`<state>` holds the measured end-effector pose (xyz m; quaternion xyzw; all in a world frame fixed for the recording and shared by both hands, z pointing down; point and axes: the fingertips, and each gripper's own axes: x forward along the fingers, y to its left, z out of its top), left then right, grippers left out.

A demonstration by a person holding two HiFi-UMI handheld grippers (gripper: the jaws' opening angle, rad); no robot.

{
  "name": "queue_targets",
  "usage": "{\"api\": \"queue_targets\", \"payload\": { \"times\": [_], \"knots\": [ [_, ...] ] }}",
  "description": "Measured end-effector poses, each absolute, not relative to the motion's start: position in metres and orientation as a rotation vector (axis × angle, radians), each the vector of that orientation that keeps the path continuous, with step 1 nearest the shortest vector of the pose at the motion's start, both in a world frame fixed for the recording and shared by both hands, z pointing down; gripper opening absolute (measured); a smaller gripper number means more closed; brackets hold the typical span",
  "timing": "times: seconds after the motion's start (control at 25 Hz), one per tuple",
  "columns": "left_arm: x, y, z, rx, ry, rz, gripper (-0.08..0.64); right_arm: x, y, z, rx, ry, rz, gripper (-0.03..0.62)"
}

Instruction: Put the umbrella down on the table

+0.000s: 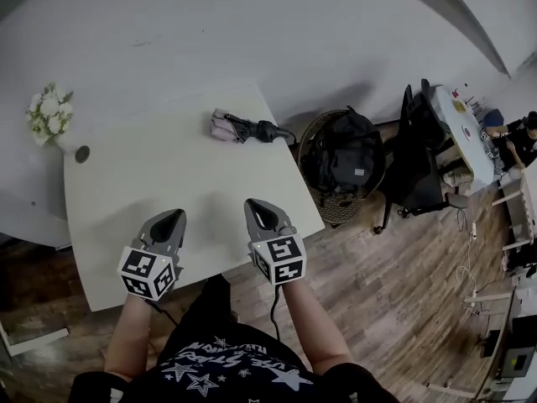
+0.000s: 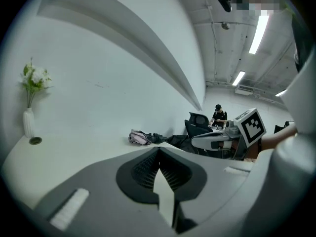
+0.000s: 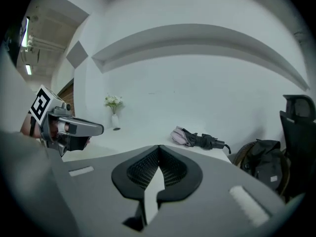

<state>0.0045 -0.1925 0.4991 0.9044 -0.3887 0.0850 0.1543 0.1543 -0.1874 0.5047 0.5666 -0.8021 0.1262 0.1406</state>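
A folded umbrella [image 1: 243, 128], pink canopy with a black handle, lies on the far right part of the white table [image 1: 168, 166], near its edge. It also shows in the left gripper view as the umbrella [image 2: 148, 138] and in the right gripper view as the umbrella [image 3: 197, 139], well ahead of both jaws. My left gripper [image 1: 174, 217] and right gripper [image 1: 258, 206] hover side by side over the table's near edge, apart from the umbrella. The left gripper [image 2: 159, 151] is shut on nothing. The right gripper [image 3: 159, 148] is also shut and empty.
A vase of white flowers [image 1: 50, 116] and a small dark round object [image 1: 81, 154] stand at the table's far left. Right of the table a wicker basket holding a black backpack [image 1: 344, 162] sits on the wood floor, beside a black office chair [image 1: 419, 141].
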Motion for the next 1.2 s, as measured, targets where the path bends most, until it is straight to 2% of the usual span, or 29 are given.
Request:
{"api": "queue_targets", "payload": {
  "times": [0.72,1.2],
  "knots": [
    [0.018,-0.079,0.480,2.687,-1.039,0.244,0.003,0.174,-0.064,0.494,1.757,-2.278,0.388,0.014],
    [0.025,-0.063,0.468,2.717,-1.051,0.219,0.003,0.180,-0.038,0.483,1.795,-2.341,0.407,0.014]
  ]
}}
